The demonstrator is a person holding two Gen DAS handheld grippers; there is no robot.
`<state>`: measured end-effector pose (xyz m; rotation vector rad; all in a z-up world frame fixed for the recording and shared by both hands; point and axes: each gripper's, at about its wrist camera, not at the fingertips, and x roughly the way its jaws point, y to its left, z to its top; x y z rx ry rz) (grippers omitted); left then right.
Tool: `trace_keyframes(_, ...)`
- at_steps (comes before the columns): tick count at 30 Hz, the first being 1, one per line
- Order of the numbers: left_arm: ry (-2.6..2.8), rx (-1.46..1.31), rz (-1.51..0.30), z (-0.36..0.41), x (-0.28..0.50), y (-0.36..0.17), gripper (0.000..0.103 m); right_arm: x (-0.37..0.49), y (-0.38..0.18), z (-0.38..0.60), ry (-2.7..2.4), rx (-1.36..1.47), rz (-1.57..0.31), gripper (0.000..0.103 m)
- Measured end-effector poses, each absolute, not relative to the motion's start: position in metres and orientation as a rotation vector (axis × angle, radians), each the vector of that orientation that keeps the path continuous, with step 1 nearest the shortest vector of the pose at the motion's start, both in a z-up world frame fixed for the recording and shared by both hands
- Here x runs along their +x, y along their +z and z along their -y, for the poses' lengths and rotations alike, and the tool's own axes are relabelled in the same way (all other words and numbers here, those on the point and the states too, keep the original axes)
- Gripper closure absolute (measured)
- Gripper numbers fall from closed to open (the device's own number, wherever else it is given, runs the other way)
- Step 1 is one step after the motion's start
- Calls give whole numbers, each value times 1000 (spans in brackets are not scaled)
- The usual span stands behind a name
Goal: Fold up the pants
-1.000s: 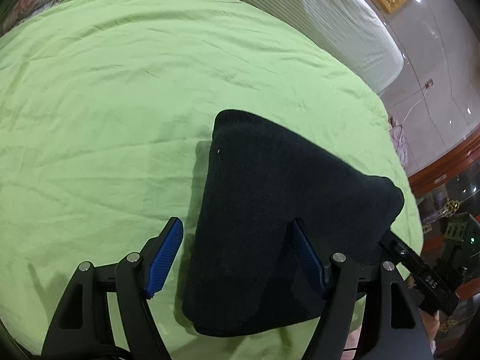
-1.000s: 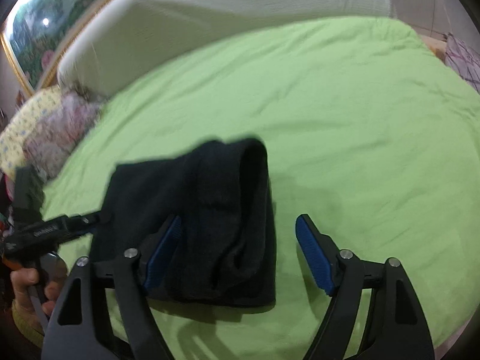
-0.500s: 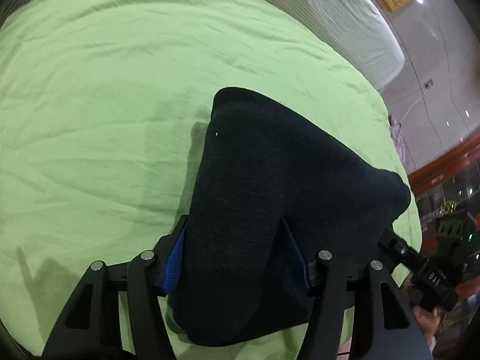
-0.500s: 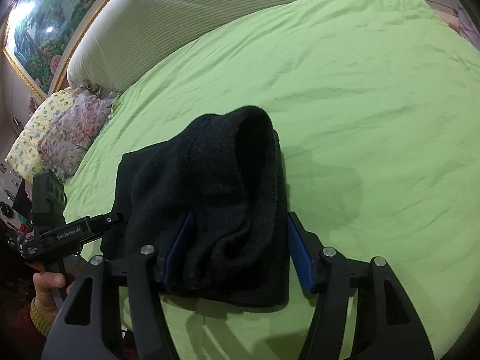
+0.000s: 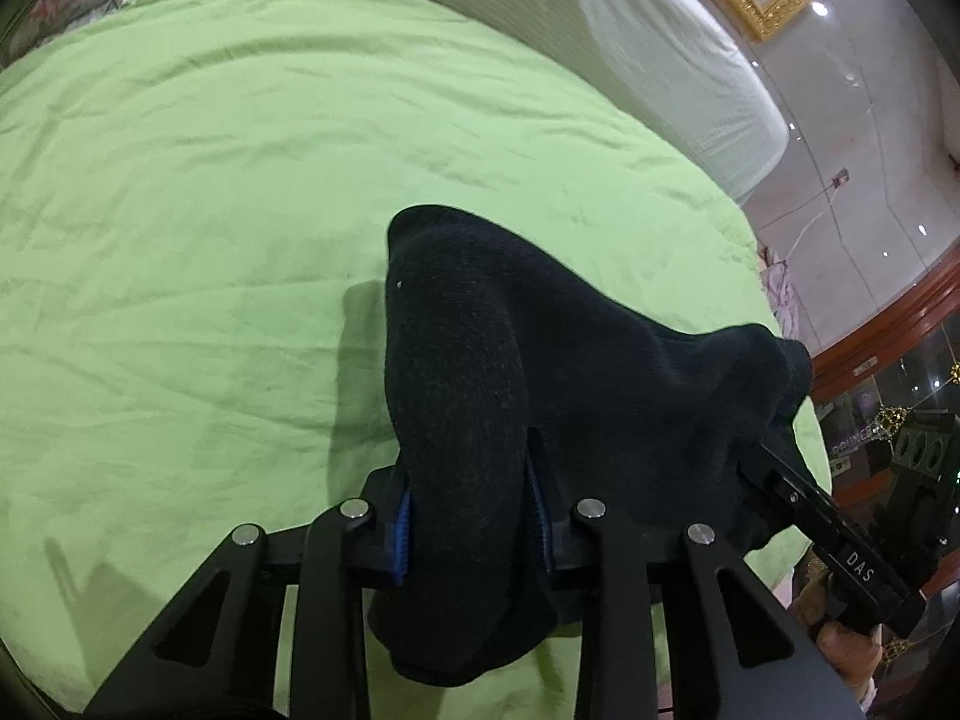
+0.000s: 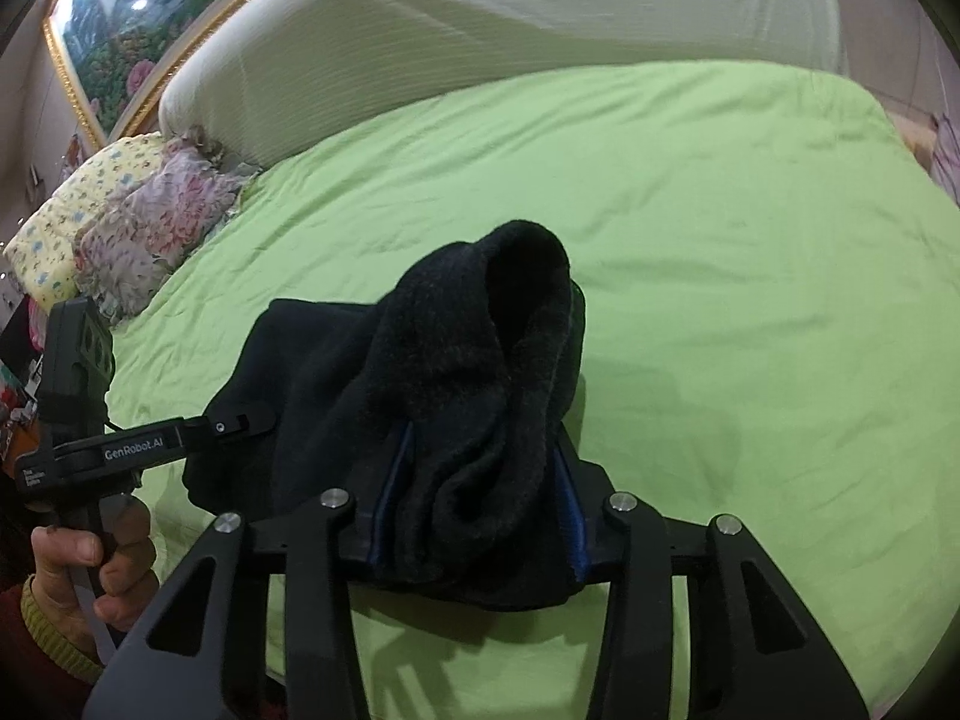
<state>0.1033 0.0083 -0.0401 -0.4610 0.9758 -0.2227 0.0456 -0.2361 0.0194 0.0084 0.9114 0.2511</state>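
The black pants point(image 5: 540, 372) are a thick folded bundle near the front edge of the green bed. My left gripper point(image 5: 468, 516) is shut on the bundle's left end, its blue pads point(image 5: 401, 531) pressing the cloth. My right gripper point(image 6: 474, 498) is shut on the right end of the pants point(image 6: 468, 360), where a rolled fold stands up between the fingers. Both ends are lifted slightly off the sheet. The right gripper also shows in the left wrist view point(image 5: 834, 546), and the left gripper in the right wrist view point(image 6: 234, 423).
The green sheet point(image 6: 720, 240) covers the bed, with a white padded headboard point(image 6: 480, 30) behind it. Floral pillows point(image 6: 120, 210) lie at the far left. The bed's right edge point(image 5: 774, 300) drops to a tiled floor and a wooden cabinet.
Both grippers went from open beside the bundle to shut on its two ends. The pants have bunched up and risen a little.
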Motion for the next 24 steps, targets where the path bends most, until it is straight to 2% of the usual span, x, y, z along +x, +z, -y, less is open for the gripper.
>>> trace_keyframes(13,-158,-421,-851,-50,98,7,74,73,37,176,318,-88,-848,60)
trace_keyframes(24,-82,-419,-819,-90,143,16,74,116,34,127,348,-136,-830,60)
